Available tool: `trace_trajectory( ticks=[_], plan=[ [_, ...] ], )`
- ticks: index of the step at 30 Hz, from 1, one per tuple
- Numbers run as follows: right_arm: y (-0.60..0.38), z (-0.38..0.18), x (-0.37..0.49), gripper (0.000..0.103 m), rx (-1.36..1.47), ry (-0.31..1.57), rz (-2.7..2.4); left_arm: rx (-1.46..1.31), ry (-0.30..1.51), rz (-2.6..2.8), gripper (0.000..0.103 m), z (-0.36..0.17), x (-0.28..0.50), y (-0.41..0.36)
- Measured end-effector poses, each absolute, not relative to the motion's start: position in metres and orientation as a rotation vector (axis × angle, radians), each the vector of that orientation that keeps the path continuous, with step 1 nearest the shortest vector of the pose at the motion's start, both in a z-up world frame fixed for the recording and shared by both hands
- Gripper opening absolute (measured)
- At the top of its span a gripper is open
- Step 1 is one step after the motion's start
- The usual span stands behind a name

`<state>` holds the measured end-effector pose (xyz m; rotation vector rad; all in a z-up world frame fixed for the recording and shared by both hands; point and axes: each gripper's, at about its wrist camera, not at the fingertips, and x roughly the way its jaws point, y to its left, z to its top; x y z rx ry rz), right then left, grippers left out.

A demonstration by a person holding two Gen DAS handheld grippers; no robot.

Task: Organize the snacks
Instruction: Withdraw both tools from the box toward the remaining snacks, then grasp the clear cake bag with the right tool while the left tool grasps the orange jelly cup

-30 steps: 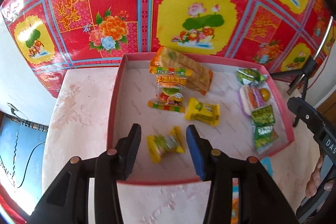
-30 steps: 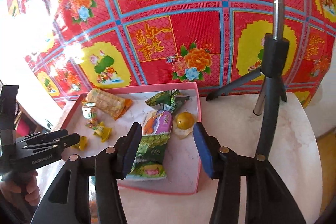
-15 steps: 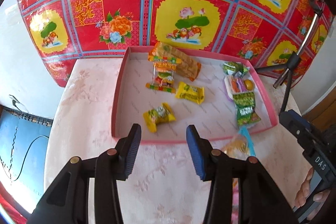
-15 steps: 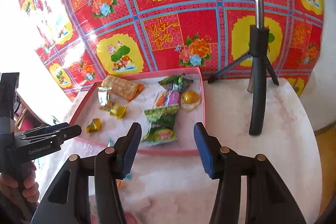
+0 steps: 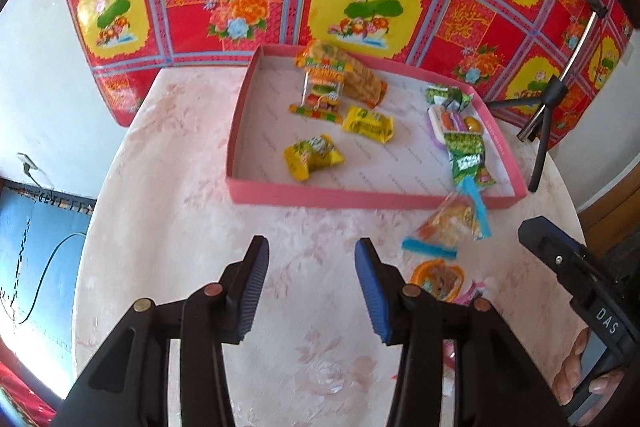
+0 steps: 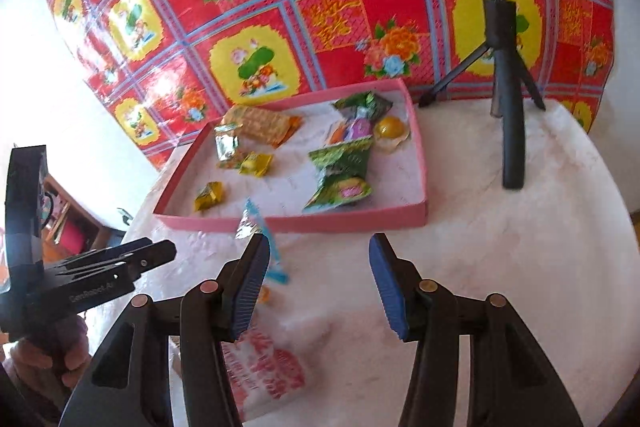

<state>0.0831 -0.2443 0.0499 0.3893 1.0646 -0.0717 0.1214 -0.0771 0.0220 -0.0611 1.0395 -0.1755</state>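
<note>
Left wrist view: the left hand-held gripper (image 5: 311, 279) stands part open and empty above bare tabletop (image 5: 168, 227). The pink tray (image 5: 360, 195) beyond it holds several wrapped snacks; a clear packet with blue ends (image 5: 448, 223) lies just outside its near rim. "DAS" shows on the other tool.

Right wrist view: the right hand-held gripper (image 6: 318, 279) is likewise part open, holding nothing. A red-and-white packet (image 6: 268, 371) lies below it, print unreadable. Judgement: between picks; next, close on a loose packet.
</note>
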Motion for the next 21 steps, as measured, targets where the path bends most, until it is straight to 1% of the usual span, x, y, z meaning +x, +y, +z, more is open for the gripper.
trace_trajectory(
  ticks=[16,21],
  plan=[
    [-0.2,0.02,0.113,0.053,0.326,1.153,-0.012,-0.121,1.056,-0.146,0.047,0.004,0.114,-0.045],
    [-0.193,0.017,0.12,0.053,0.299,1.149,-0.007,-0.131,1.063,-0.145,0.047,0.001,0.115,-0.041]
  ],
)
